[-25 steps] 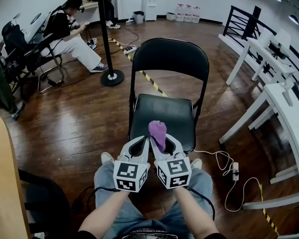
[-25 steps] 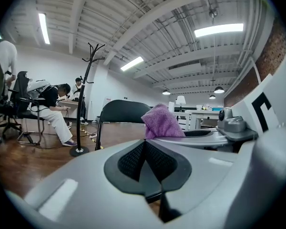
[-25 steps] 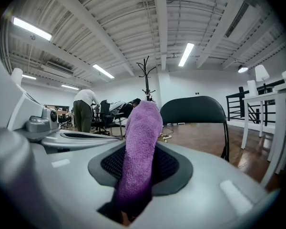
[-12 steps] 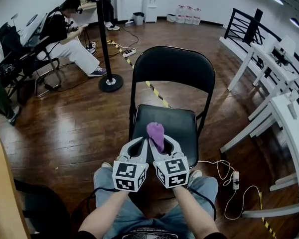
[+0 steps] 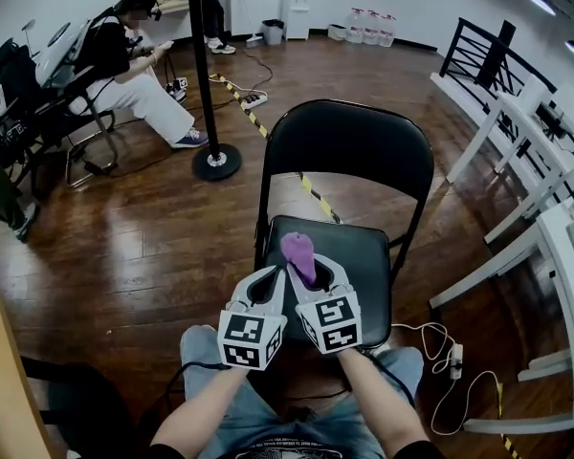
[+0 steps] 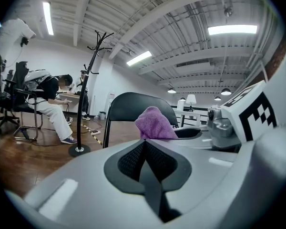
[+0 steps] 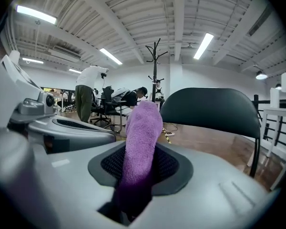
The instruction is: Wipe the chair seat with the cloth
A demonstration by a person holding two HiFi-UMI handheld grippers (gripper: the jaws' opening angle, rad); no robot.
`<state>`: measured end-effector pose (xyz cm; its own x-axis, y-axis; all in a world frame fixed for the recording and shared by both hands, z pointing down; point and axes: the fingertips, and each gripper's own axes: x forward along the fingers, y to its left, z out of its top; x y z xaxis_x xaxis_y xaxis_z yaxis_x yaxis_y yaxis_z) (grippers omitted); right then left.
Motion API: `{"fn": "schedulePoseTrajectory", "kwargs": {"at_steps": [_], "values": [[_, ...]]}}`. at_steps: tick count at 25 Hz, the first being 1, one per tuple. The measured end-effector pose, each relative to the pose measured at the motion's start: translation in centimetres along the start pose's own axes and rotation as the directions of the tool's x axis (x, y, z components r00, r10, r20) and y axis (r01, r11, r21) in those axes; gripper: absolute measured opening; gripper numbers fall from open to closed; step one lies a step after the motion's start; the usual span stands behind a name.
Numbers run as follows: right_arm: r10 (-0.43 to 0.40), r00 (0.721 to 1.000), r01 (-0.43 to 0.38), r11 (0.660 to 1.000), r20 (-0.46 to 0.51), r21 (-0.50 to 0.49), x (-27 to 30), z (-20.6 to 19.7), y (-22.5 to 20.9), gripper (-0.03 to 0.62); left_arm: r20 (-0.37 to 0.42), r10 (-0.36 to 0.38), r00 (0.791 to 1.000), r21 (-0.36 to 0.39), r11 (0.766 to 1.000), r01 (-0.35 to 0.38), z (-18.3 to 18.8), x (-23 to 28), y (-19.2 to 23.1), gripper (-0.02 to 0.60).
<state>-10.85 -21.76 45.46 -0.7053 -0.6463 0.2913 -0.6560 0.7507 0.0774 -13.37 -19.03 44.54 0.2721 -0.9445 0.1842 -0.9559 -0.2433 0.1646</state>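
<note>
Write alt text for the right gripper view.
A purple cloth stands upright, clamped between the jaws of the right gripper. Behind it at right rises the back of a black folding chair, with a coat stand farther off in a lit room.

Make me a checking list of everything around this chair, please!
Surface: black chair seat, bare.
Job's things: purple cloth, bunched, sticking out of the right tool.
Clutter: nothing seen on the seat.
Tools: right tool shut on the cloth, over the seat's front; left tool shut, empty, right beside it.
Cables: white cable and power strip on the floor, right of the chair.
Surroundings: wooden floor, coat stand, seated person, white tables.
</note>
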Motion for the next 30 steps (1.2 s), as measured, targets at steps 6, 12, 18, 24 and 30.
{"fn": "schedulePoseTrajectory", "kwargs": {"at_steps": [6,12,18,24,30], "values": [[0.015,0.997,-0.019,0.998,-0.074,-0.057,5.3,-1.3,-2.2,0.117,-0.012,0.004,1.0,-0.016,1.0,-0.004,-0.1,2.0,3.2,0.005],[0.026,0.984,-0.06,0.98,-0.175,-0.19,10.9,-3.8,-4.4,0.117,-0.033,0.004,0.999,-0.031,1.0,-0.005,-1.0,3.5,5.2,0.005],[0.025,0.94,-0.135,0.943,-0.341,-0.303,16.8,-9.2,-7.1,0.117,-0.059,0.023,0.998,-0.059,0.998,-0.027,-2.4,3.4,7.4,0.005],[-0.048,0.89,-0.177,0.881,-0.454,-0.439,21.2,-12.9,-10.0,0.117,-0.089,0.046,0.995,-0.083,0.995,-0.053,-3.9,3.1,9.7,0.005],[-0.055,0.853,-0.231,0.852,-0.52,-0.469,21.9,-15.2,-9.5,0.117,-0.098,0.065,0.993,-0.086,0.994,-0.074,-4.2,2.8,10.4,0.005]]}}
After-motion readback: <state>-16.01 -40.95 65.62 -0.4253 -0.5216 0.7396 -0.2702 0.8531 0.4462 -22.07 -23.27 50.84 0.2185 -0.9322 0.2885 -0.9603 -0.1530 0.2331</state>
